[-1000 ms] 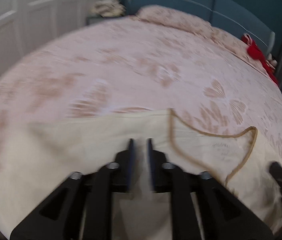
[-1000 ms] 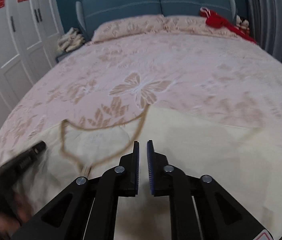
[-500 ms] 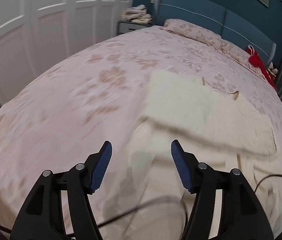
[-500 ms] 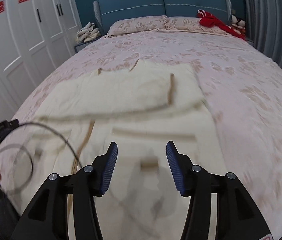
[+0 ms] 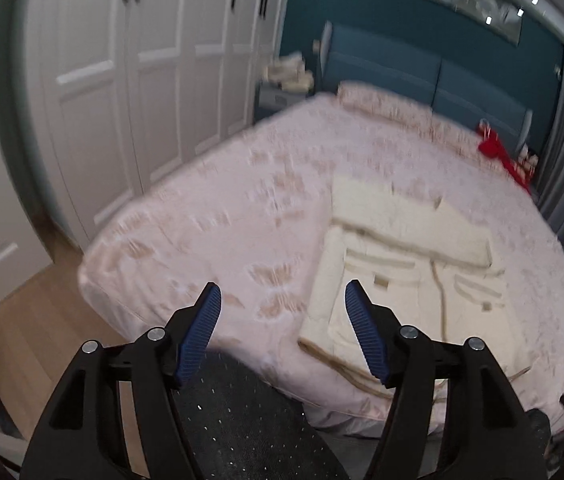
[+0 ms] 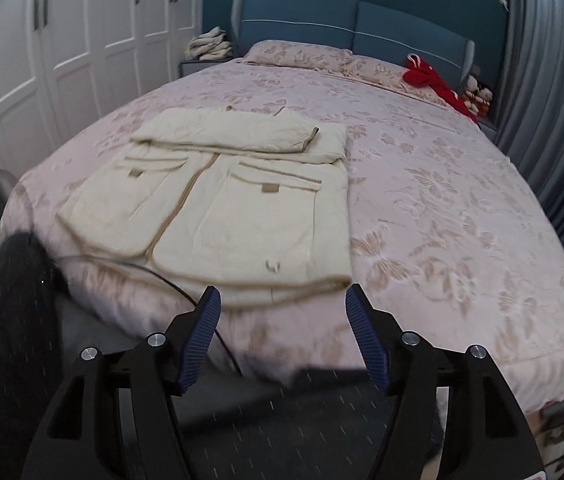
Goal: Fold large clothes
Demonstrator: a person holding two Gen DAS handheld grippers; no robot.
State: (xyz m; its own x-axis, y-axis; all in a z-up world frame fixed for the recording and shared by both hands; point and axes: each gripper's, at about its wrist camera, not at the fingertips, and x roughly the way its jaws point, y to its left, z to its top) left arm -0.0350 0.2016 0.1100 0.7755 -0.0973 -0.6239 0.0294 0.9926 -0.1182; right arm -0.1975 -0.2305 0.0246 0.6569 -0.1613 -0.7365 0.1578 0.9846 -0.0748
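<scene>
Pink bedspread (image 6: 421, 208) under folded cream jacket (image 6: 218, 196); both hand-held grippers (image 5: 282, 328) (image 6: 282, 328) opening wider, empty.

Both grippers held off the bed's foot, empty.
Left gripper (image 5: 280, 298) and right gripper (image 6: 280, 300), jaws opening, point downward toward the bed (image 6: 441, 208).

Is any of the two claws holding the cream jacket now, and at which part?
Nothing is held. The left claw and right claw are both opening with nothing between them; the cream jacket lies on the bed.
</scene>
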